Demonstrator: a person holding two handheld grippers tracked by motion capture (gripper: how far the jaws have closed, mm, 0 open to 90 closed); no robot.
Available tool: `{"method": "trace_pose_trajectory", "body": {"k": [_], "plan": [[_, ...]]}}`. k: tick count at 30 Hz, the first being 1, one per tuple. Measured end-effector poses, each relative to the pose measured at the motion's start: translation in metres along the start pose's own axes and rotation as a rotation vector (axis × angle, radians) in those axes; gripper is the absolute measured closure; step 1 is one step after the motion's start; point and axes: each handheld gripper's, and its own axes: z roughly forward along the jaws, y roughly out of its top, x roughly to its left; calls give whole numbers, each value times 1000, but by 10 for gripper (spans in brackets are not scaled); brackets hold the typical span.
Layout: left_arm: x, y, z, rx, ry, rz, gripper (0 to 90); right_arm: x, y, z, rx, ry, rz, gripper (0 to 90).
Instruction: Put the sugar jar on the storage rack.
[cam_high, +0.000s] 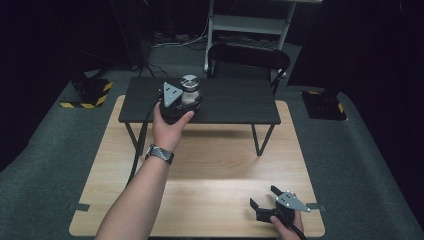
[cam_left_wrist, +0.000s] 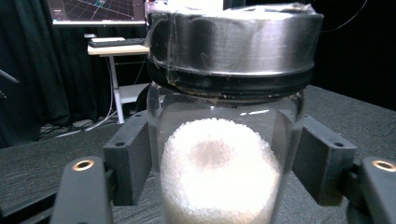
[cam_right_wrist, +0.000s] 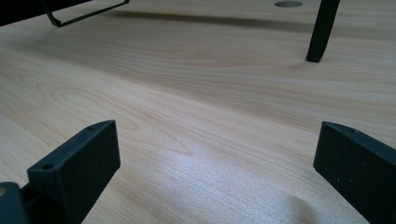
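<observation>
A clear glass jar (cam_high: 189, 89) with a grey metal lid (cam_left_wrist: 233, 37) and white grains inside (cam_left_wrist: 217, 177) stands on a small black table (cam_high: 235, 102). My left gripper (cam_high: 186, 100) reaches it from the near side. In the left gripper view my left gripper (cam_left_wrist: 219, 158) has a jaw on each side of the jar, and the pads (cam_left_wrist: 133, 158) lie against the glass. At the front right of the wooden table (cam_high: 210, 190) my right gripper (cam_high: 263, 196) rests low and open. Nothing but bare wood lies between the jaws of my right gripper (cam_right_wrist: 215, 154).
The black table stands on thin legs (cam_right_wrist: 322, 32) over the back half of the wooden table. A dark chair (cam_high: 250, 55) and a white shelf frame (cam_high: 250, 25) stand behind it. Grey carpet surrounds the table, with yellow-and-black striped bases (cam_high: 87, 95) at both sides.
</observation>
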Motion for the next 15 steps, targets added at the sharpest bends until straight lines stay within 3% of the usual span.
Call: {"method": "trace_pose_trajectory", "body": {"k": [6,9,12,15], "plan": [[-3,-2,-7,-11,-8,-26,18,1,0,0,-1,-2,3,0],[0,-6,-15,-28,-28,-33,5,1,0,0,-2,-2,3,0],[1,-10,-26,-39,-39,-4,4,1,0,0,0,-3,2,0],[4,-17,-39,-53,-62,-5,5,1,0,0,1,-4,0,0]]}}
